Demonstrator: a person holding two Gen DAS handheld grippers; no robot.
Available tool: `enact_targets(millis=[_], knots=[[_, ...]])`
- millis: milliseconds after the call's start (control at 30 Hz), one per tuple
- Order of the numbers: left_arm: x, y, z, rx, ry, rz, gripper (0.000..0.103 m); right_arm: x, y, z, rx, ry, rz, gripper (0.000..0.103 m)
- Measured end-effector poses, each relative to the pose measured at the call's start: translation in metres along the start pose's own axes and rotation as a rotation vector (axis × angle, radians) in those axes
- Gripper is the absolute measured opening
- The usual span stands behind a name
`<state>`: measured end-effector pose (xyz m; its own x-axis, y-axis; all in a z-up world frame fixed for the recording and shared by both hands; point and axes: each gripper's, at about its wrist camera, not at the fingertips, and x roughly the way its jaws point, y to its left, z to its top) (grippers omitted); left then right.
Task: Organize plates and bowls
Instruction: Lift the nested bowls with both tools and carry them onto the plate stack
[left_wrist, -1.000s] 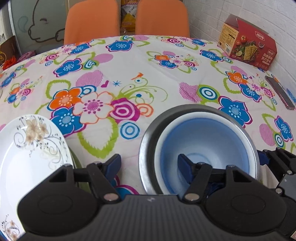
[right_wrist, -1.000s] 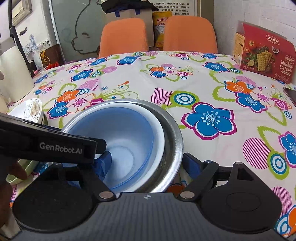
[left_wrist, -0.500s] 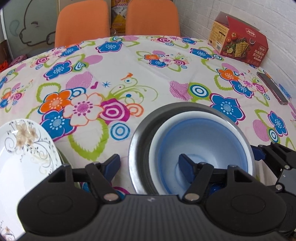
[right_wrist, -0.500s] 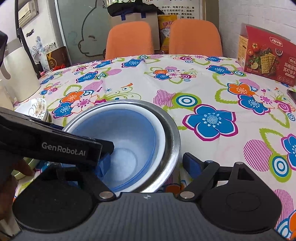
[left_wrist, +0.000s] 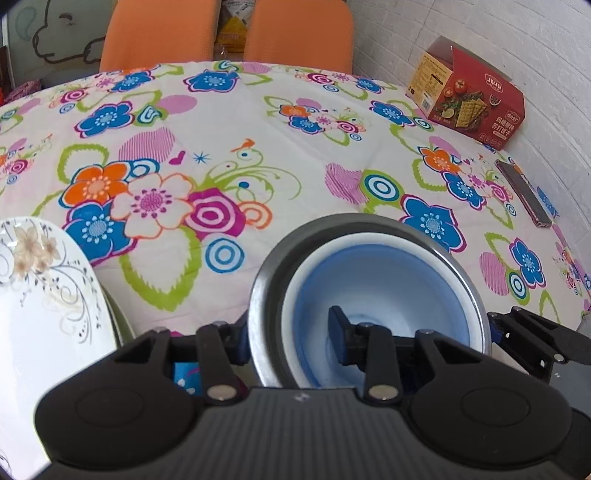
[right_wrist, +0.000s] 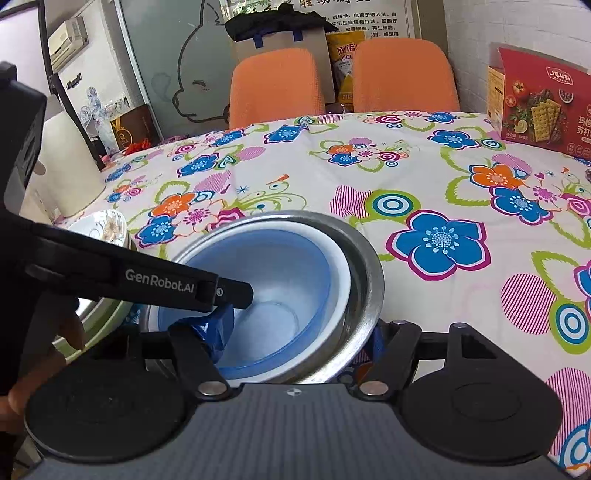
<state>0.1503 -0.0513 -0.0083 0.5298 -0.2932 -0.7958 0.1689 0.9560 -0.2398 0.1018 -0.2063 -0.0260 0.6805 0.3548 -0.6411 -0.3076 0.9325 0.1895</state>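
Steel bowl (left_wrist: 266, 280), blue bowl (left_wrist: 388, 288) nested inside, is being pinched at opposite rims by left gripper (left_wrist: 291, 332) and right gripper (right_wrist: 299, 332); slippery, probably light.

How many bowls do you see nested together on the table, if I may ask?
2: the blue bowl sits inside the steel bowl, near the table's front edge. Another could be hidden beneath.
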Motion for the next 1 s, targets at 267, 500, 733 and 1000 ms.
enact_targets(millis=[267, 500, 733, 1000], knots=[[-0.037, 0.011, 0.009, -0.028, -0.077, 0.002, 0.035, -0.015, 0.026, 0.021, -0.069, -0.057, -0.011, 0.060], [-0.096, 0.066, 0.001, -0.106, -0.173, 0.141, 0.037, -0.006, 0.087, 0.039, -0.171, -0.102, 0.137, 0.060], [-0.128, 0.129, -0.025, -0.188, -0.186, 0.310, 0.038, 0.026, 0.152, 0.039, -0.227, -0.051, 0.306, 0.061], [-0.113, 0.162, -0.046, -0.247, -0.151, 0.318, 0.038, 0.047, 0.179, 0.021, -0.244, 0.047, 0.303, 0.061]])
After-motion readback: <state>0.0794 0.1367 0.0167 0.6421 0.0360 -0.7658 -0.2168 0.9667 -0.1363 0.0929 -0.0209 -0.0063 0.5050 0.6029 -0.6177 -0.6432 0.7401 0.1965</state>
